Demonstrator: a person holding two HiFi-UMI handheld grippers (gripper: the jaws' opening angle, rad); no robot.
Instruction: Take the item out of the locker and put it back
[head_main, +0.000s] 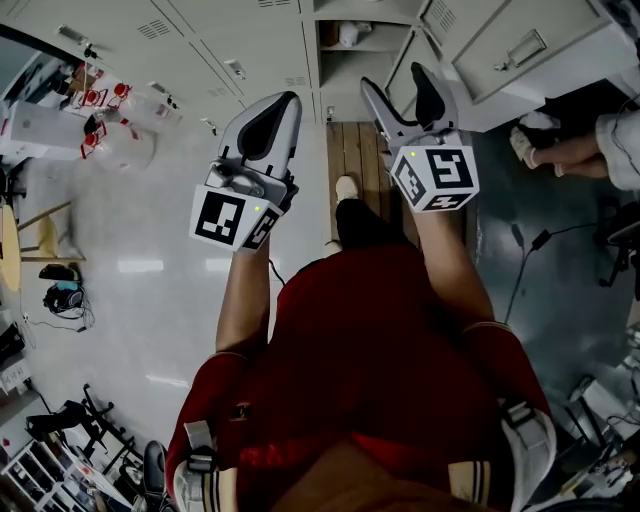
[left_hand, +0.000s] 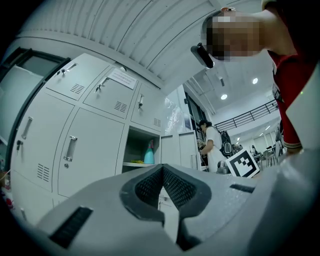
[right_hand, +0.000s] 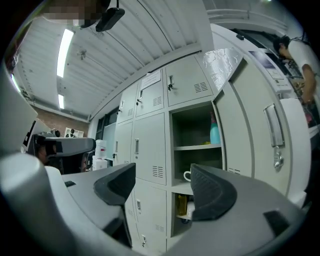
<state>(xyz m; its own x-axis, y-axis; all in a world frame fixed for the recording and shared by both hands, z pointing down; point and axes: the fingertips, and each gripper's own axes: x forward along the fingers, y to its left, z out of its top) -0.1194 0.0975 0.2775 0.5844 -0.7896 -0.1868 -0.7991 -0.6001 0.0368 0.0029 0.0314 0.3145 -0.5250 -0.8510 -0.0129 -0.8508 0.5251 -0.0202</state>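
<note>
**Both tongs held up before the open locker, nothing in them**

In the head view the left tongs (head_main: 280, 105) sit at upper centre with their jaws together; the left gripper view confirms it, the left tongs (left_hand: 162, 170) meeting at the tips with nothing between them. The right tongs (head_main: 400, 85), just to their right, stand apart and empty, and the right gripper view shows the same wide gap in the right tongs (right_hand: 162, 182).

The locker (right_hand: 172, 150) is open at centre frame, its door (right_hand: 255, 135) swung to the right. A teal bottle (right_hand: 214, 134) stands on the top shelf, a white cup (right_hand: 187, 176) on the shelf below, and a yellow bottle (right_hand: 181, 205) lower still. All three are well apart from both tongs.
</note>
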